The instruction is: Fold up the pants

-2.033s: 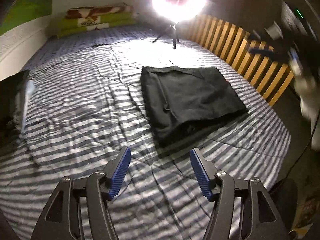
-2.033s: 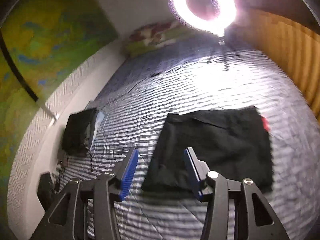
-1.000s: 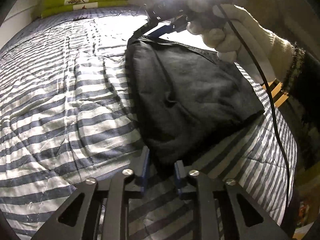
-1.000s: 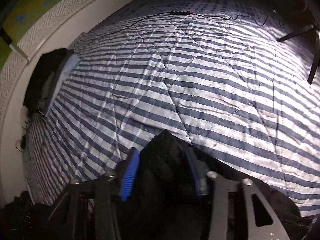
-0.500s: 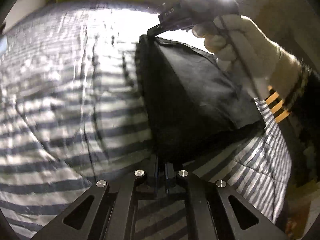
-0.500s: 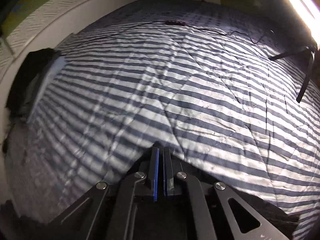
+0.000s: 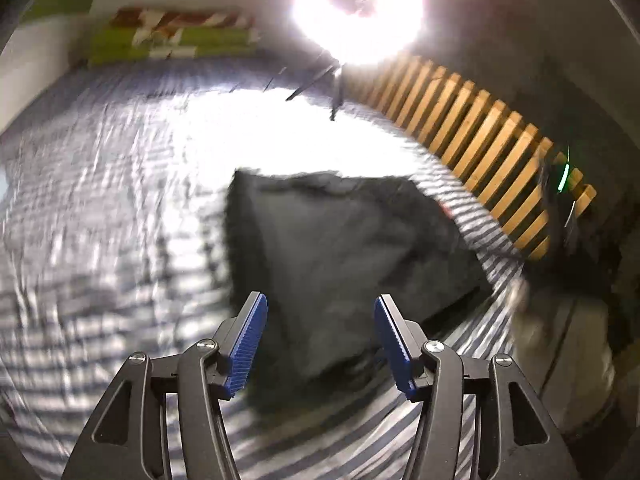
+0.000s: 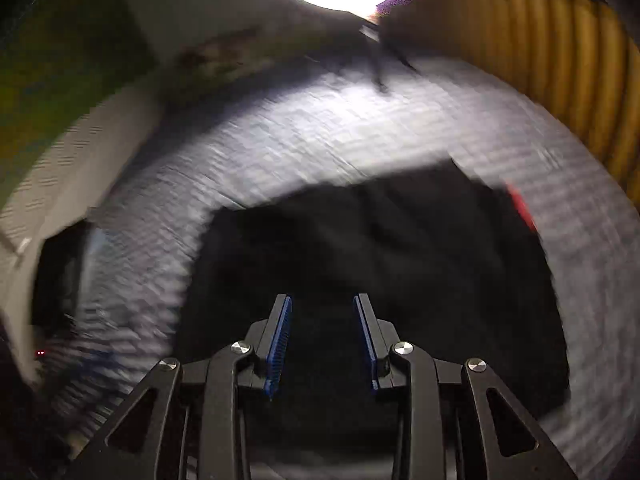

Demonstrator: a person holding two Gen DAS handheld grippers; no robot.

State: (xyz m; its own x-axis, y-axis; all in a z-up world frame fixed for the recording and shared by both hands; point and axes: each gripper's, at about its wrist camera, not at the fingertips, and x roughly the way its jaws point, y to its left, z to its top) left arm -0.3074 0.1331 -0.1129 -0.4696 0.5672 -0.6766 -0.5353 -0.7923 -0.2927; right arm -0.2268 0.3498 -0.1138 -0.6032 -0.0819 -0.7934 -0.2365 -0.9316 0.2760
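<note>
The black pants [image 7: 340,248] lie folded into a rough rectangle on the striped bed cover [image 7: 120,220], seen blurred in both views. My left gripper [image 7: 320,336] hovers above the pants' near corner, its jaws opening, blue pads apart and nothing between them. In the right wrist view the pants [image 8: 380,248] fill the middle, with a small red tag [image 8: 520,200] at their right edge. My right gripper [image 8: 324,340] hangs over the cloth, its jaws also opening, and the pads press on nothing.
A bright ring light [image 7: 356,12] on a small tripod stands at the far side of the bed. A wooden slatted rail [image 7: 480,152] runs along the right edge. Folded green and red blankets [image 7: 172,36] lie at the head. Dark items [image 8: 60,272] rest near the left wall.
Both grippers were shut on corners of the pants half a second ago; now both have let go and pulled back. The pants lie flat and the right hand has left the left view.
</note>
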